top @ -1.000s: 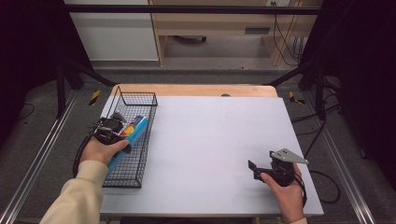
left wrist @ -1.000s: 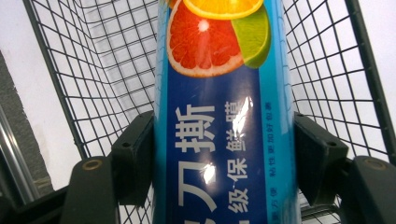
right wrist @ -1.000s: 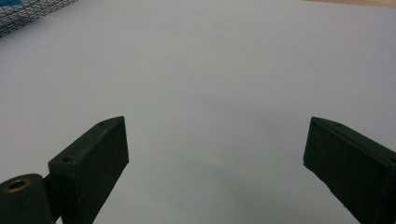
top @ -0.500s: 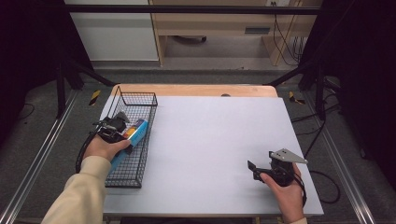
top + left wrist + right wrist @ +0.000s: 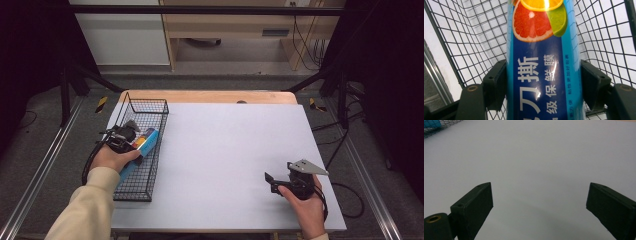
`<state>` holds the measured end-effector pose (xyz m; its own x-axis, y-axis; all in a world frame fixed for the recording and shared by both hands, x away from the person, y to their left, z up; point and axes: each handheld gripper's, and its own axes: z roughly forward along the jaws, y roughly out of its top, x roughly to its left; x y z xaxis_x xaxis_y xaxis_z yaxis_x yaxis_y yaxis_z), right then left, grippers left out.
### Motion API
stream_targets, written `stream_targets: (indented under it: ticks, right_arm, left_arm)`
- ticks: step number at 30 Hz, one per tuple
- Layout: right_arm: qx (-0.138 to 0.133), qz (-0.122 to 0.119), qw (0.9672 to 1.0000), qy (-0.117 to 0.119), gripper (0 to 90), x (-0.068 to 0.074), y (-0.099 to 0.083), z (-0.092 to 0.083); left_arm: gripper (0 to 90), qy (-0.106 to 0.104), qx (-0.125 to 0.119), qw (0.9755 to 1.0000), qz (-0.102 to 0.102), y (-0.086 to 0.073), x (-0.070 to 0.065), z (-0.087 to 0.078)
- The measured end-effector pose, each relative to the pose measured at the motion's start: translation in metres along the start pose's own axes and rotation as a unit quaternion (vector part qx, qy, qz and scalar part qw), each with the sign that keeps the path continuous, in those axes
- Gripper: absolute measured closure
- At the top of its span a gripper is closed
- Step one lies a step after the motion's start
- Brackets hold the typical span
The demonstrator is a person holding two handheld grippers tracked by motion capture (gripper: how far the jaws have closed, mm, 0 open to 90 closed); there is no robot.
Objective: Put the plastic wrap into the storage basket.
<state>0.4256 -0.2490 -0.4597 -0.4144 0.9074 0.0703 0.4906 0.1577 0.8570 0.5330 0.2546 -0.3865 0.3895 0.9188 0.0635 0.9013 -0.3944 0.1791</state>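
Near the front right corner of the surface (image 5: 225, 150), the right hand-held gripper (image 5: 270, 181) rests low with its 2 jaws spread wide and nothing between them; in the right gripper view they frame bare white tabletop. It sits well apart from the work.

Farther back along the left edge stands the wire basket (image 5: 142, 192), its long side running front to back. Inside it lies the blue box (image 5: 544, 75) of cling film, printed with citrus slices. The left hand-held gripper (image 5: 131, 140) is clamped on this box: in the left gripper view the 2 pads press its opposite long faces, and the box runs straight ahead between them, away from the camera.

The box's long axis lies roughly along the basket, slightly skewed toward the back right. So the left hand is the one on it, and I judge that a lift must go straight up to clear the basket walls on either side.
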Motion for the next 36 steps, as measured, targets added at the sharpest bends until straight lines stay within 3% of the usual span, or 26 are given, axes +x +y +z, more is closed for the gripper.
stream_targets:
  ticks: [8,16,24,30,36]
  right_arm:
    - [-0.001,0.001,1.0,0.001,7.2,0.0,0.0,0.0]
    - [0.0,0.0,1.0,0.001,7.2,0.0,0.0,0.0]
    - [0.0,0.0,1.0,0.0,7.1,0.0,0.0,0.0]
    - [-0.002,0.002,1.0,0.0,6.9,0.0,0.0,0.0]
    - [-0.002,0.002,1.0,-0.001,6.7,0.0,0.0,-0.001]
  left_arm:
    - [30.7,0.019,-0.001,0.9997,0.018,0.0,-0.005,-0.001]
    - [26.5,0.041,-0.021,0.9986,0.026,-0.002,-0.008,-0.005]
    - [17.9,0.058,-0.07,0.9957,0.019,-0.01,-0.009,-0.016]
    - [12.2,0.054,-0.104,0.993,0.012,-0.018,-0.009,-0.024]
    - [10.6,0.052,-0.136,0.9889,0.026,-0.028,-0.016,-0.037]
